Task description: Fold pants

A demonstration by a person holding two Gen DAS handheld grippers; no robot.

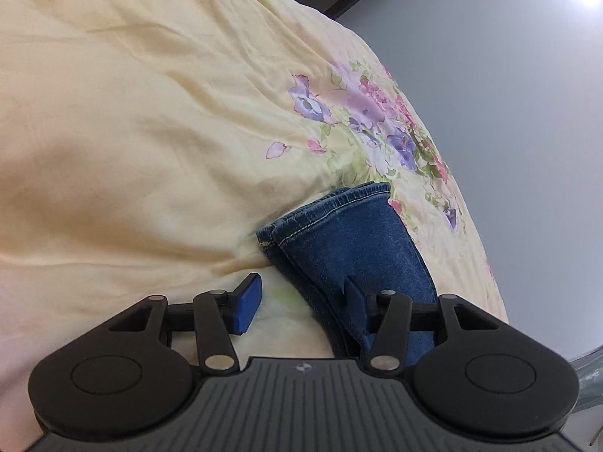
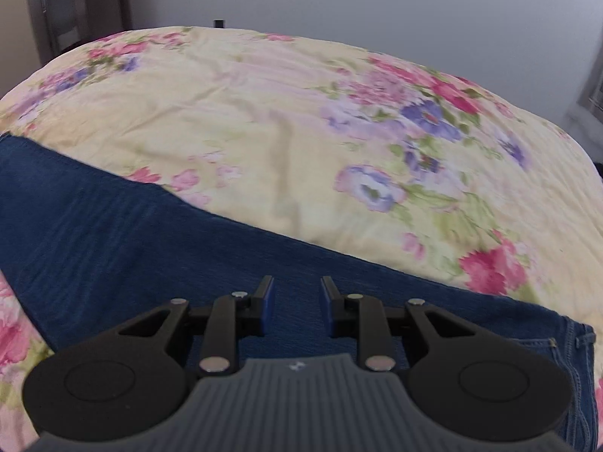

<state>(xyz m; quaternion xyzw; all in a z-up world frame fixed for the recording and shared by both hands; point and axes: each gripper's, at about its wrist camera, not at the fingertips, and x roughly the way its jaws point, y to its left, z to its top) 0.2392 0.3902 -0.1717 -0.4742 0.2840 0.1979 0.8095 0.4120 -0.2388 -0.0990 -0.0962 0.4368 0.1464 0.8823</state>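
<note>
A bed fills both views, covered by a pale yellow bedspread (image 1: 143, 120) printed with pink and purple flowers and creased in soft wrinkles. Beyond the bed's far edge stands a plain grey wall (image 2: 377, 3), with dark furniture or a doorway (image 2: 56, 11) at its left end in the right wrist view; the detail there is too dim to tell.

The pants (image 2: 113, 233), blue denim, lie flat on the bedspread in a long band. In the left wrist view the two hemmed leg ends (image 1: 339, 222) lie stacked near the flowered edge of the bed. In the right wrist view a stitched pocket (image 2: 565, 346) shows at the right end of the band.

The left gripper (image 1: 301, 307) has its fingers apart, one over the bedspread, the other over the denim, clamping nothing. The right gripper (image 2: 297, 305) hangs above the denim, fingers a small gap apart, nothing between them.
</note>
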